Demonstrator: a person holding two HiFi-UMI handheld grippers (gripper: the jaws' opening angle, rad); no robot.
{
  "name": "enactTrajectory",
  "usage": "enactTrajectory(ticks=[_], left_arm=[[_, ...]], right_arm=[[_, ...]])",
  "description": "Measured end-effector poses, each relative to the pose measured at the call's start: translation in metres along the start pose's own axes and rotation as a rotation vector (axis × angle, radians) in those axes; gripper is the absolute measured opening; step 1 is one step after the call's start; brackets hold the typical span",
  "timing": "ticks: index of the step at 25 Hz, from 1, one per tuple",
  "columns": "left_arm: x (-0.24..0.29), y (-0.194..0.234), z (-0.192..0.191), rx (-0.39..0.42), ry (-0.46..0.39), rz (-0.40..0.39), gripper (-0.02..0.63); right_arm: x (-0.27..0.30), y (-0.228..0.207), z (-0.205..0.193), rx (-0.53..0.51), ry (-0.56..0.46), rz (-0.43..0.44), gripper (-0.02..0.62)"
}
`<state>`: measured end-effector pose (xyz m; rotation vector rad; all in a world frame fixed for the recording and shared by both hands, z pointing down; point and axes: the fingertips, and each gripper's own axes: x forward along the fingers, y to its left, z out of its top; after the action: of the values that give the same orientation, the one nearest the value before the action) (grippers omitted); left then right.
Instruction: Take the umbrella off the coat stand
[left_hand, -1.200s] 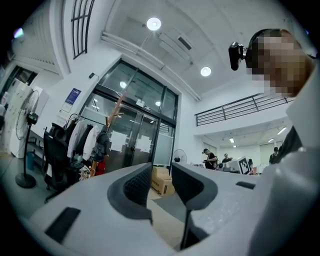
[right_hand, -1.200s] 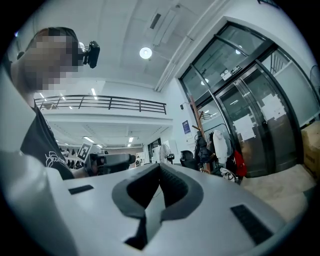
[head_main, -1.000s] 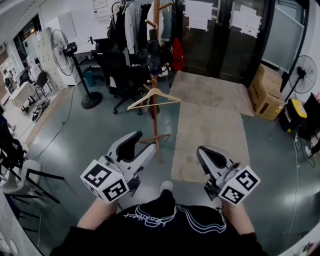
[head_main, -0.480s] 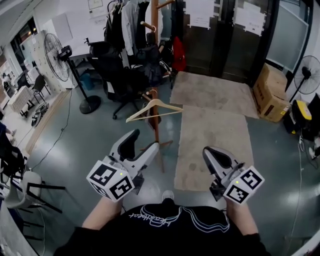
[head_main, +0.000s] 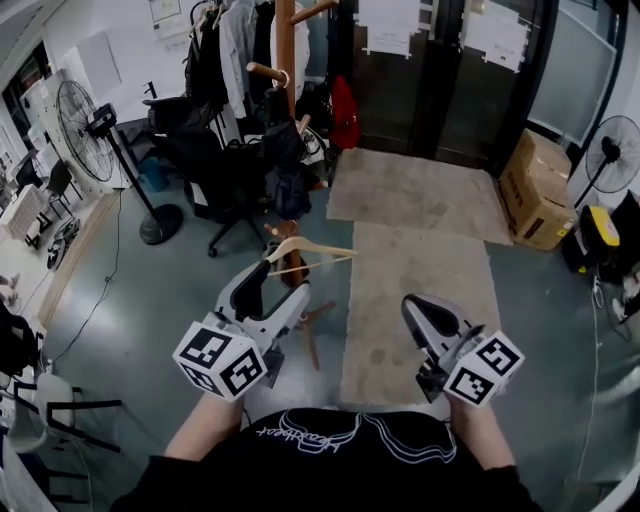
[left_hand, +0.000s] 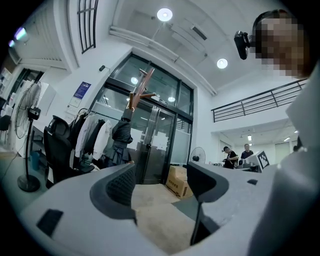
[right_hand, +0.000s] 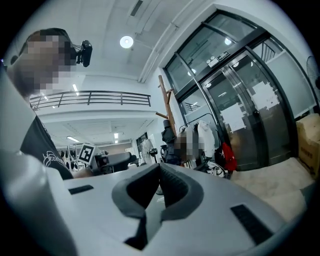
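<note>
The wooden coat stand (head_main: 286, 120) rises just ahead of me, a bare wooden hanger (head_main: 310, 250) low on it. A dark folded umbrella (head_main: 284, 160) hangs from a peg partway up the pole. My left gripper (head_main: 278, 292) points level at the stand's lower part, short of it; its jaws are opening, with nothing between them. In the left gripper view the umbrella (left_hand: 121, 137) hangs beyond the jaws, to their left. My right gripper (head_main: 430, 312) is shut and empty, right of the stand over the rug. In the right gripper view the stand (right_hand: 168, 107) and umbrella (right_hand: 167, 136) show ahead.
A black office chair (head_main: 215, 165) and a rack of coats (head_main: 225, 40) stand behind the stand. A pedestal fan (head_main: 88, 115) is at the left. A beige rug (head_main: 420, 270) leads to the glass doors (head_main: 440, 70). Cardboard boxes (head_main: 535, 190) and another fan (head_main: 612, 140) sit at the right.
Both grippers have moved forward toward the coat stand, which now looms nearer and more to the left. The left jaws have spread wider. The right gripper has stayed shut.
</note>
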<state>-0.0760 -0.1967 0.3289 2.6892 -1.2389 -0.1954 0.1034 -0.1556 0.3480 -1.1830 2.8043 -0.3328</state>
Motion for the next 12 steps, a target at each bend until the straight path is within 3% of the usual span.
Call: enactTrajectory(ticks=[12], left_arm=[[0.071,0.067,0.007,0.075,0.038,0.121,0.31]], right_arm=[[0.056,-0.046,0.0,0.027,0.033,0.043,0.003]])
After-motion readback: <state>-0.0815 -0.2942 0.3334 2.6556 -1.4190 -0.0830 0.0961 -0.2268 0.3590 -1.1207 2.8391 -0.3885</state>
